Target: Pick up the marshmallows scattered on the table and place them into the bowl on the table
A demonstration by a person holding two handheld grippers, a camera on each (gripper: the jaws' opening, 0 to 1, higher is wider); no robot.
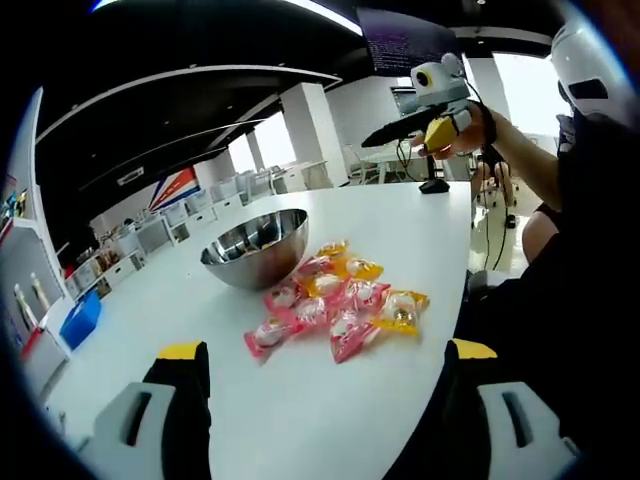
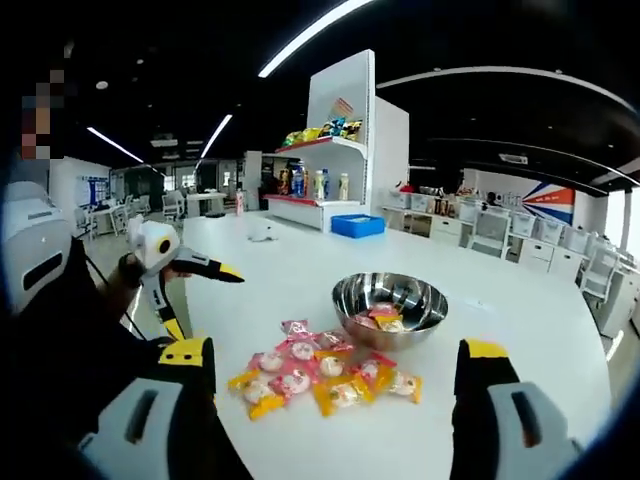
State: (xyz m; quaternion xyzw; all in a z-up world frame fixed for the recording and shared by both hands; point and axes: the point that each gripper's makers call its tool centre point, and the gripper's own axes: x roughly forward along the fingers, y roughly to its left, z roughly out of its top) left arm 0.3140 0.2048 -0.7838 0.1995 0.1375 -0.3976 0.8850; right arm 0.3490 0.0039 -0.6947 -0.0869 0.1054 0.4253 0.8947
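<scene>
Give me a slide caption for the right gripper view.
Open right gripper above wrapped marshmallows beside a steel bowl on a white table.

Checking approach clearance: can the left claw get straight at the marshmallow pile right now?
Probably yes. The left claw is open and empty, and bare table lies between it and the marshmallow pile. The bowl sits behind the pile, and the right claw is held up beyond it.
</scene>
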